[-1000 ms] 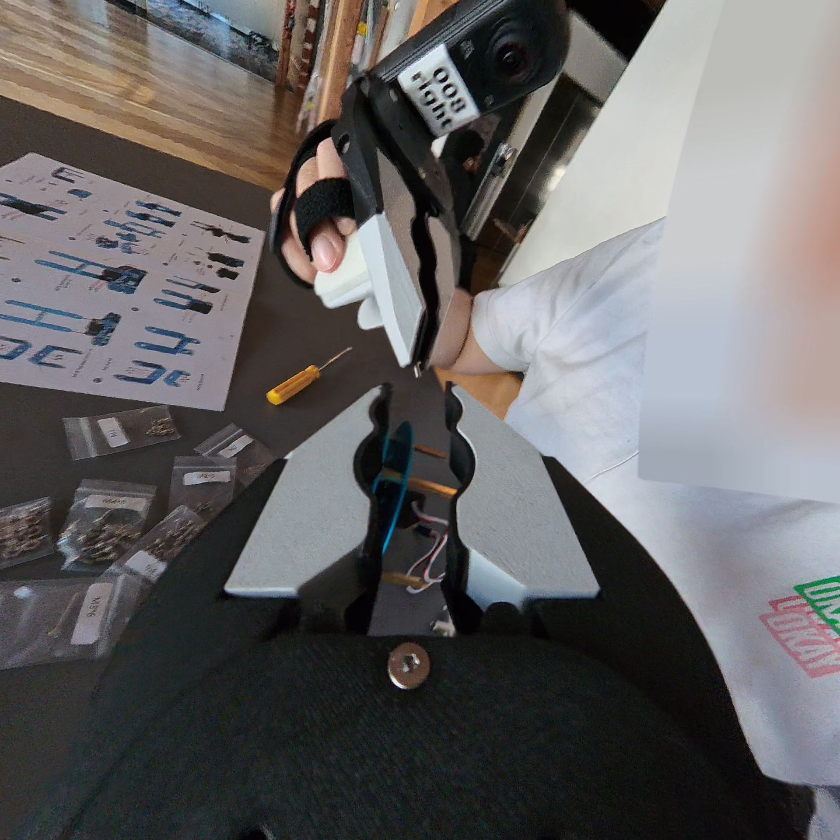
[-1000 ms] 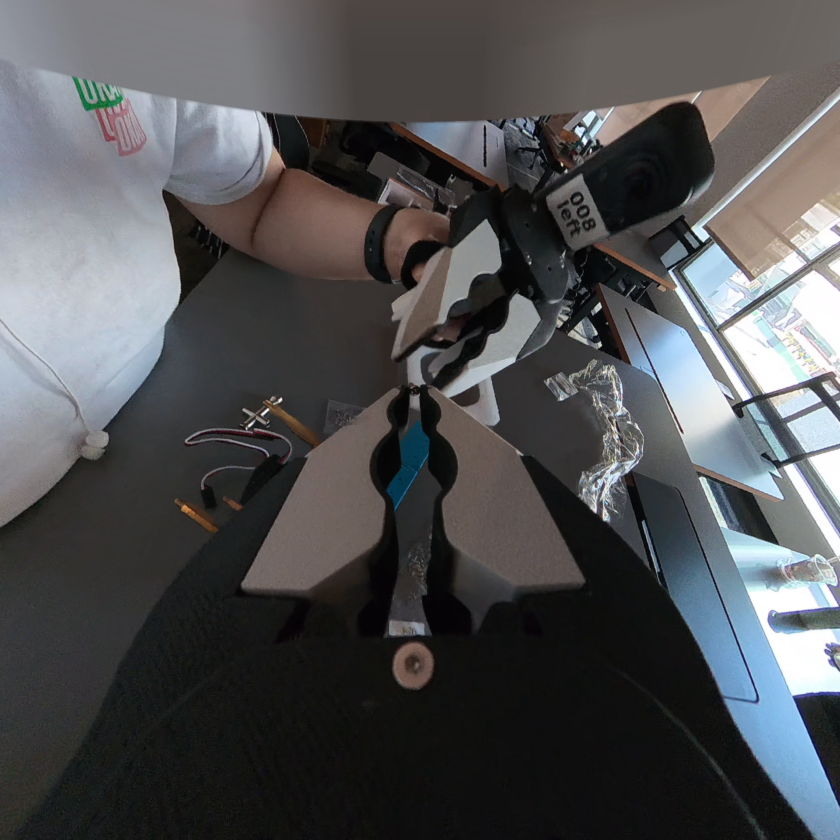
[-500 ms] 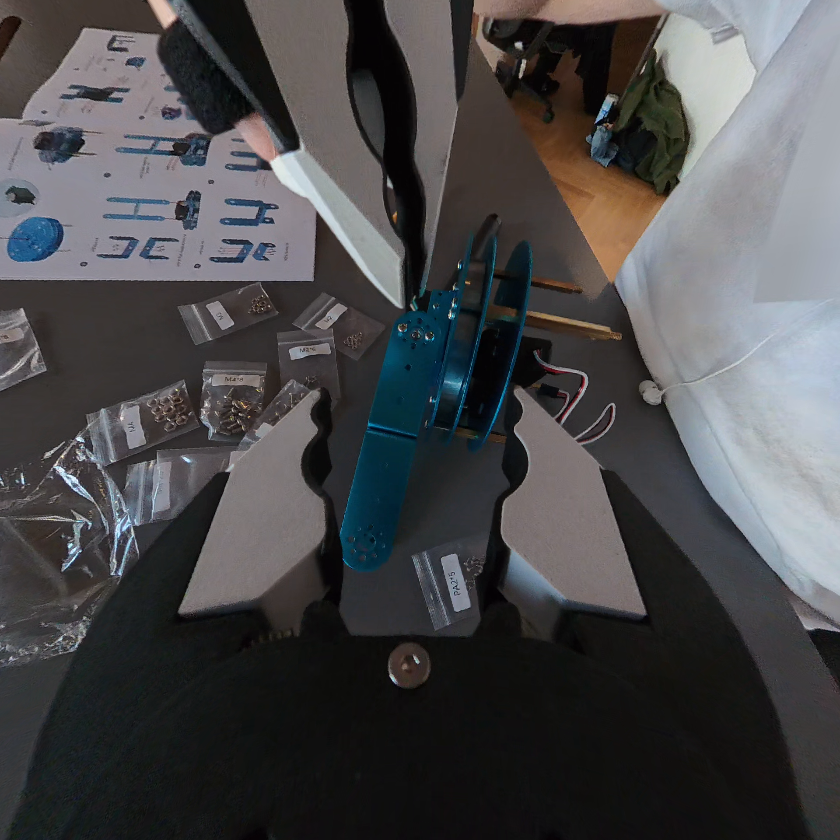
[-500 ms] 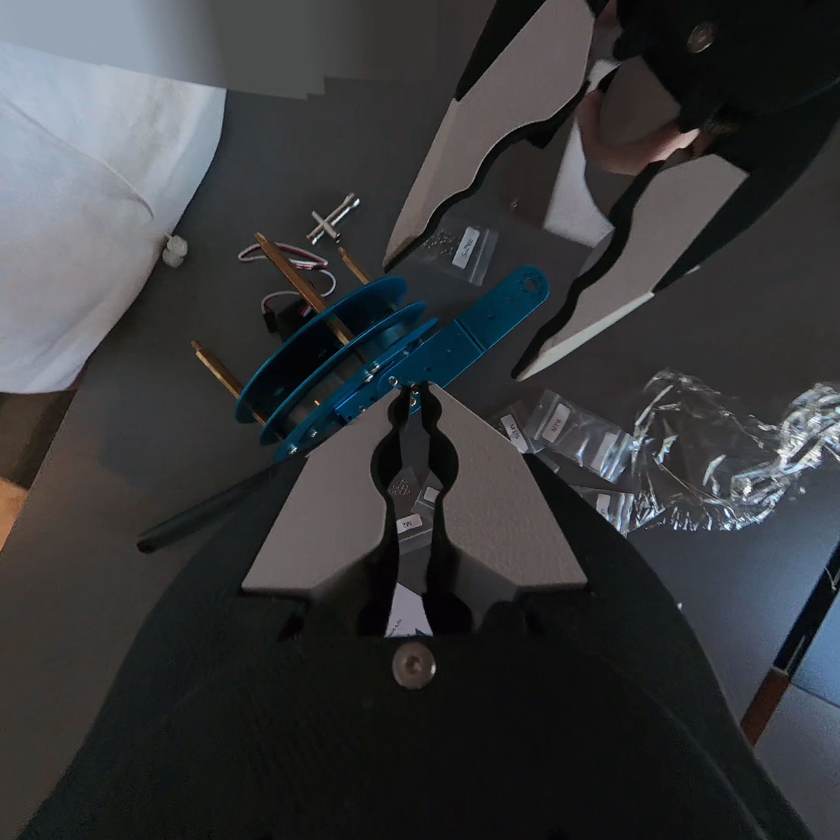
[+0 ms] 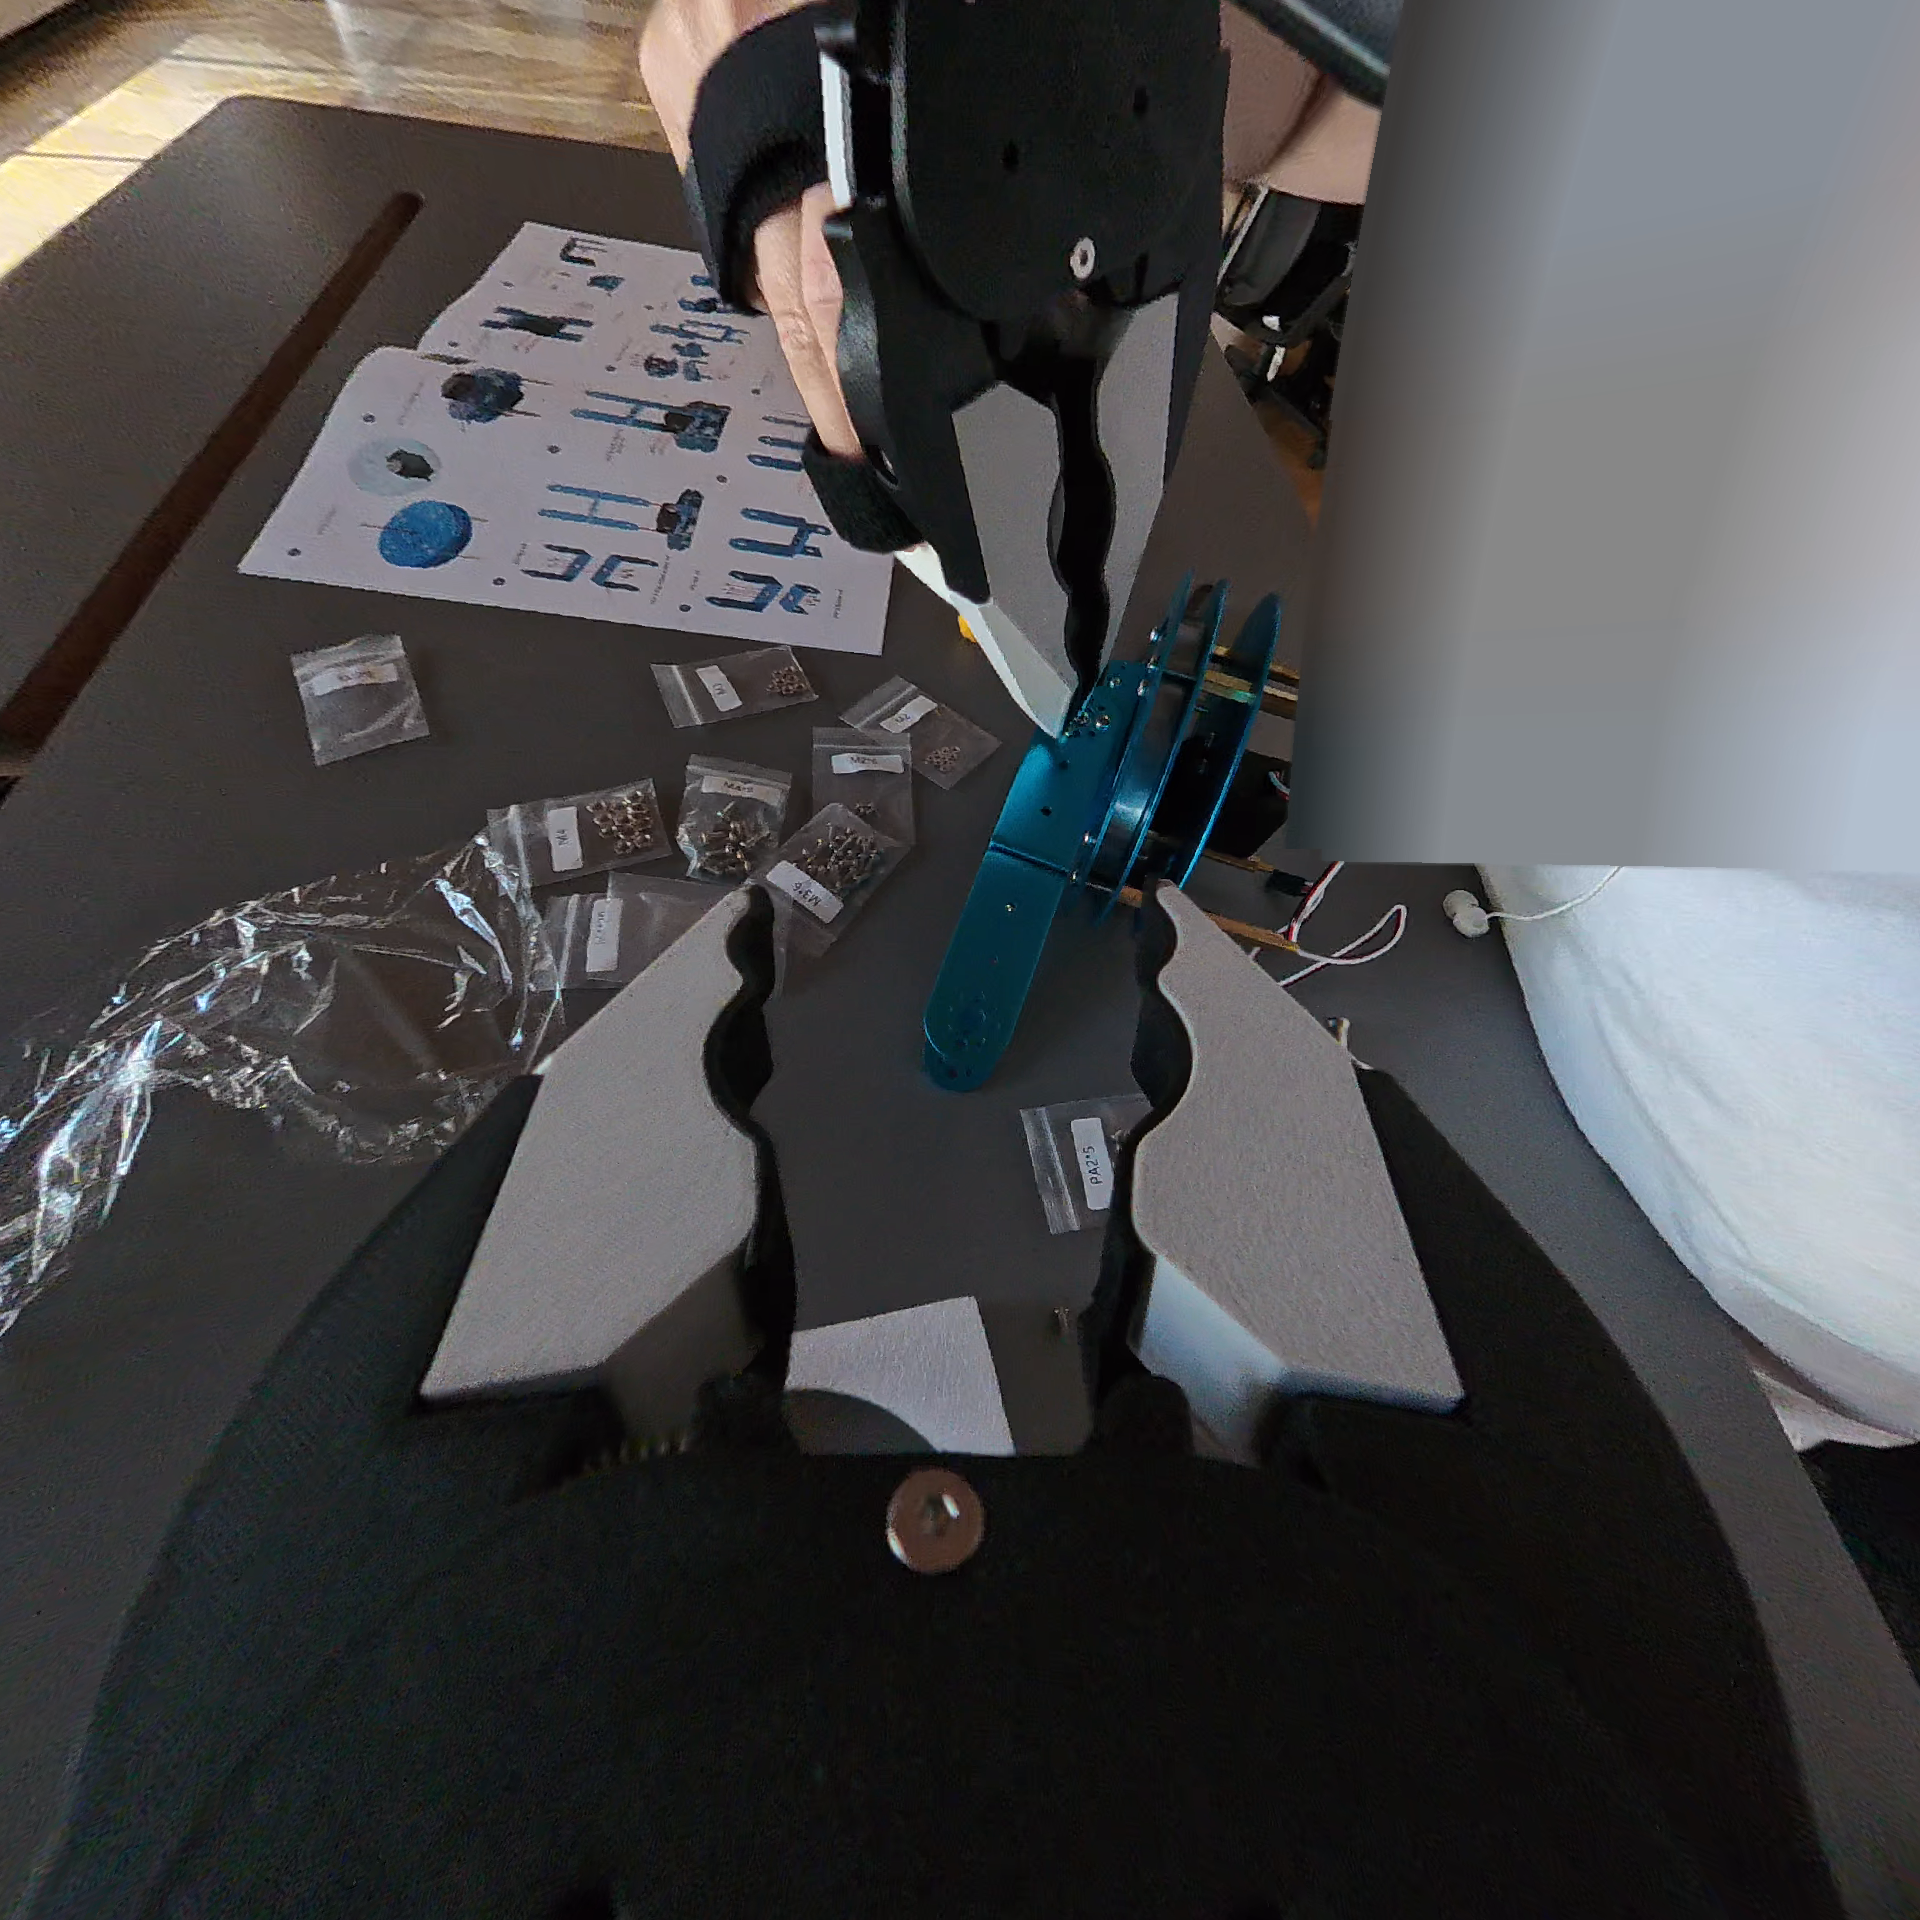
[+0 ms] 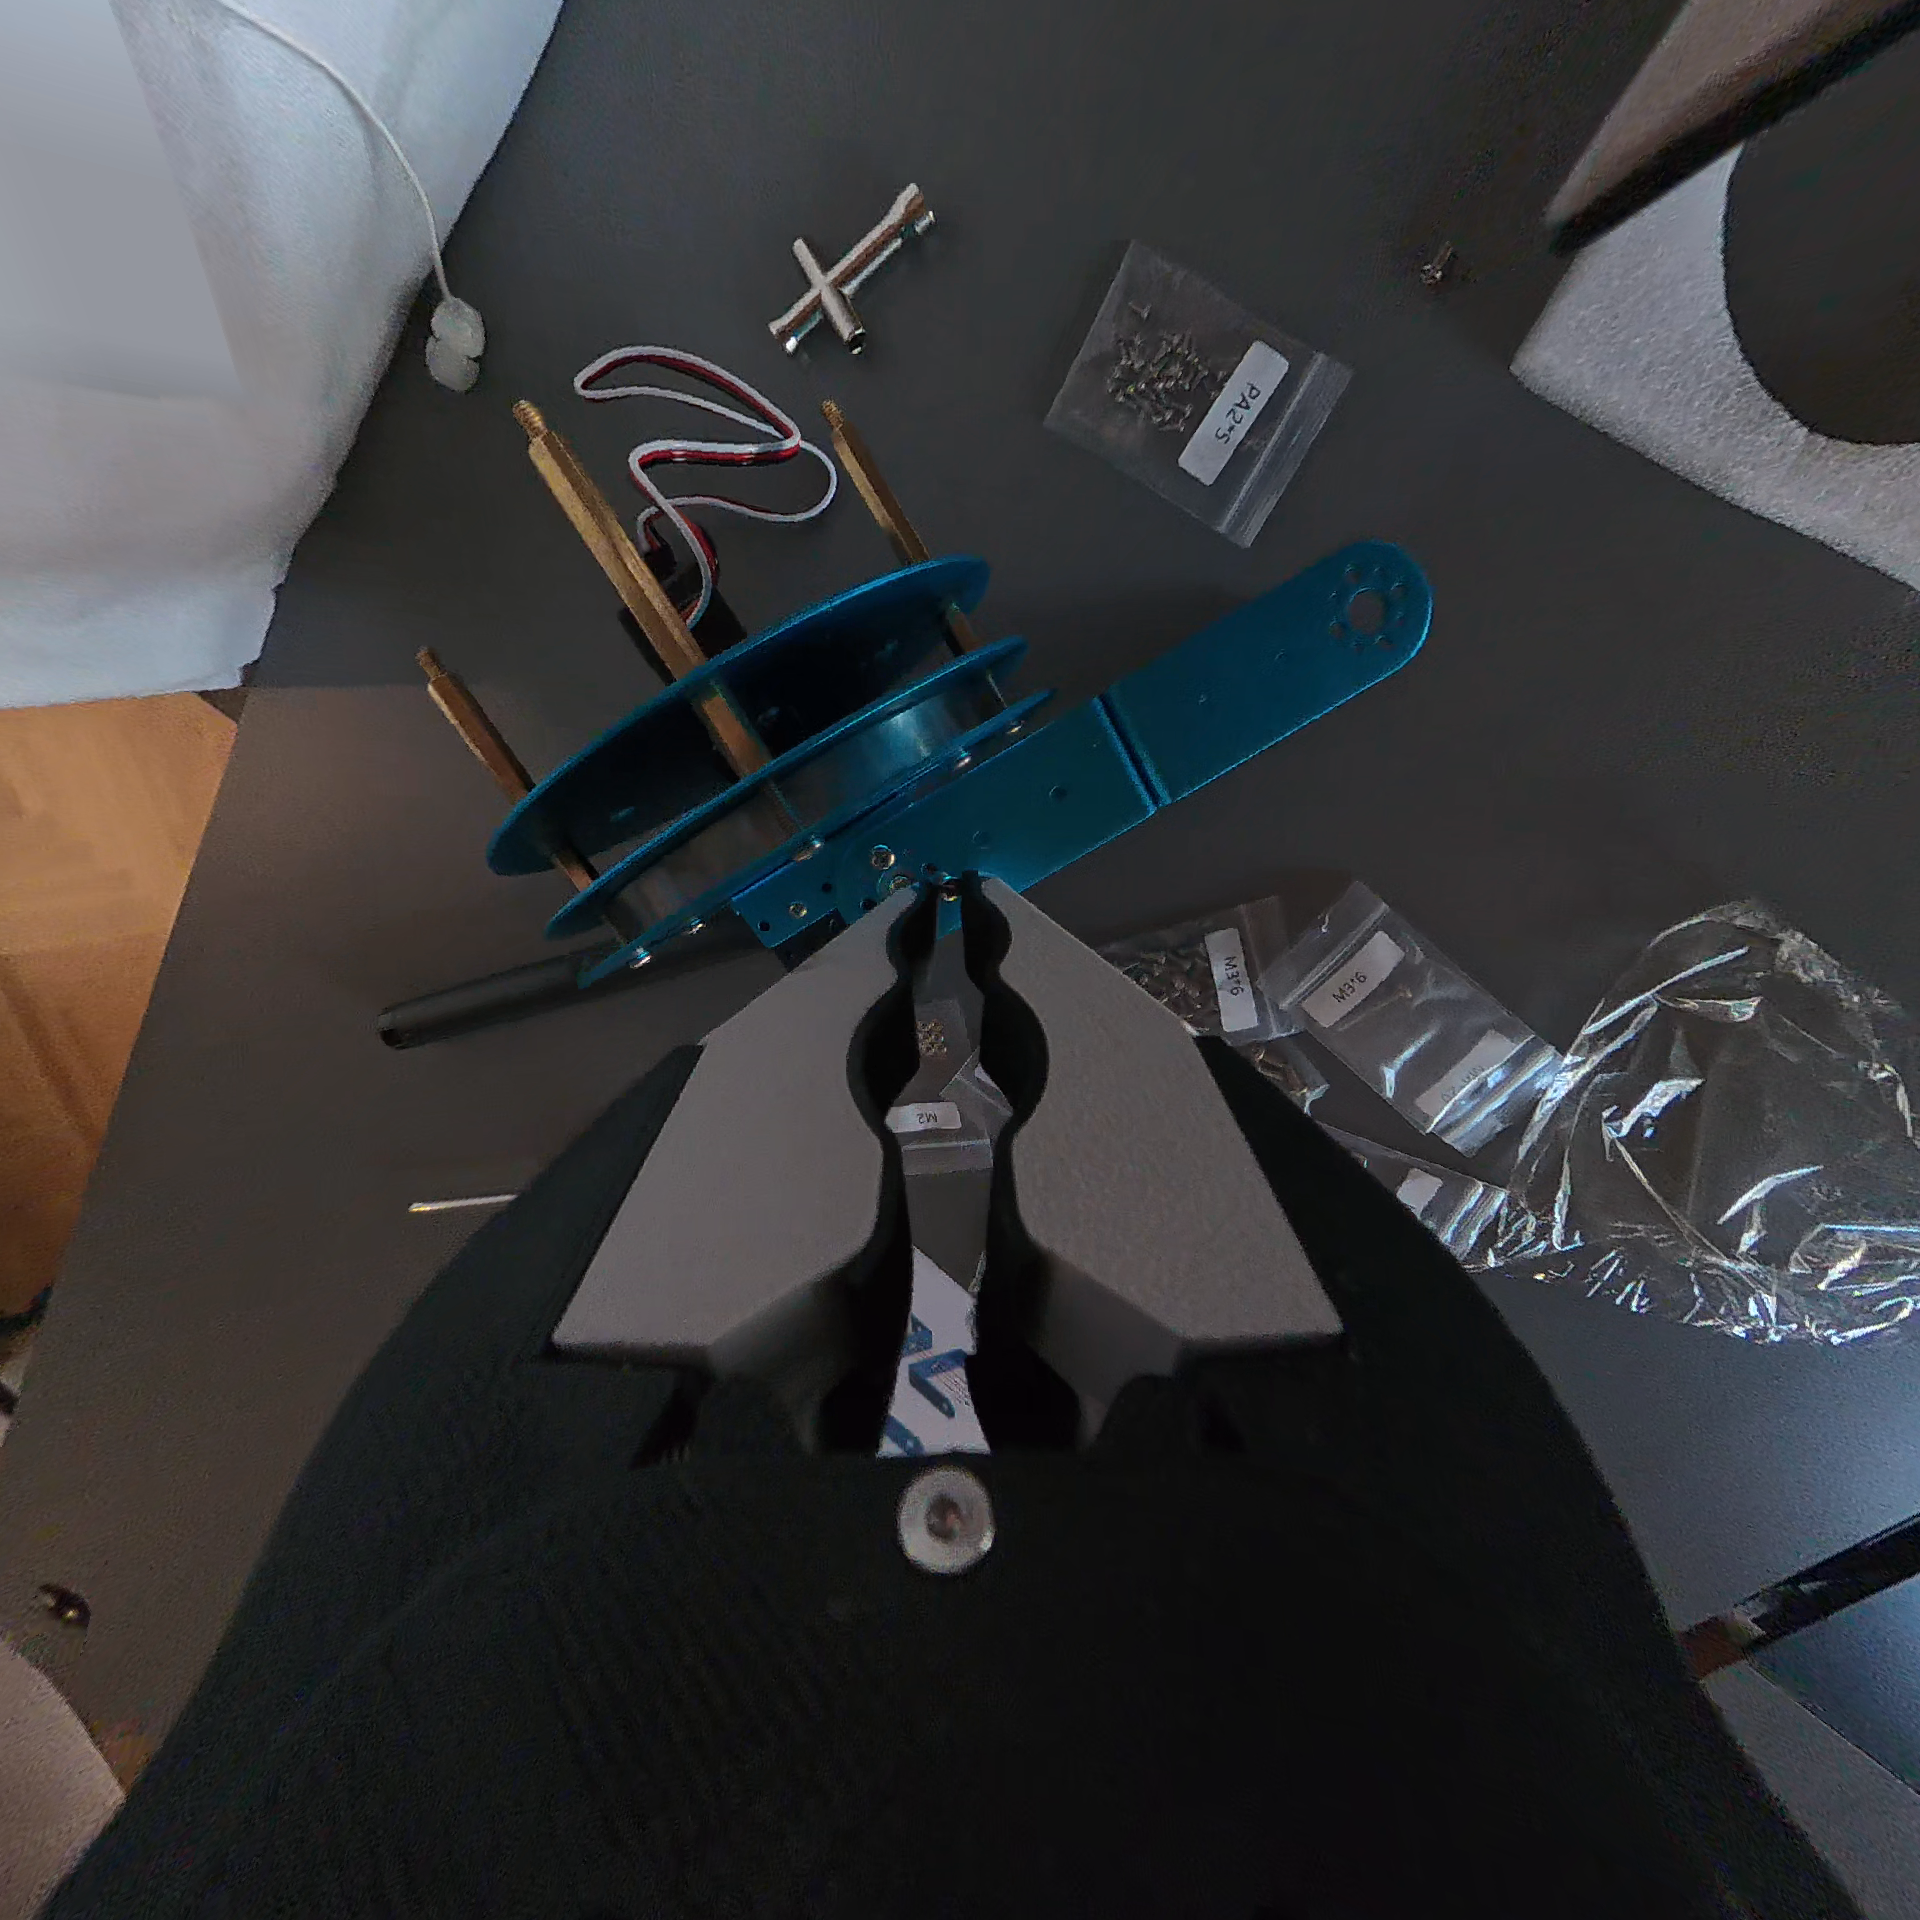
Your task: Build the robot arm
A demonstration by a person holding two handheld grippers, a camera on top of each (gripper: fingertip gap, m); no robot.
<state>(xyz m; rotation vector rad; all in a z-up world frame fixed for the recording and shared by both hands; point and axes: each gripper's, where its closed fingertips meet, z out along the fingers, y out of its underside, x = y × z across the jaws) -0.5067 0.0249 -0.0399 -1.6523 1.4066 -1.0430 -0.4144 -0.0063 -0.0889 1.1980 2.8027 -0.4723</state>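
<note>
A blue assembly (image 5: 1049,821) of round plates on brass standoffs, with a black servo and red-white wires, lies on its side on the dark table (image 5: 312,312). Its blue bracket arm (image 5: 987,956) points toward my left gripper (image 5: 956,920), which is open and empty just short of the arm's end. My right gripper (image 6: 945,883) is shut on a tiny screw, and its tips rest against the bracket (image 6: 1039,769) where it joins the assembly (image 6: 790,727). The right gripper also shows in the left wrist view (image 5: 1075,696), coming down from above.
Several small bags of screws (image 5: 727,821) lie left of the assembly, and one bag (image 6: 1195,395) beside the arm. Also on the table are a cross wrench (image 6: 852,281), printed sheets (image 5: 582,488), crumpled plastic wrap (image 5: 260,1008) and a white foam block (image 6: 1714,416). A person's white shirt (image 5: 1714,1091) is on the right. About 12 cm separates my left fingertips from my right. My left gripper's tips are some 12 cm from the white foam block (image 6: 1714,416). Look for it in the left wrist view (image 5: 830,1355) too.
One second ago my left gripper held the blue assembly up in the air. It now lies on the table, and the left gripper has opened and drawn back. My right gripper came down onto the bracket.
</note>
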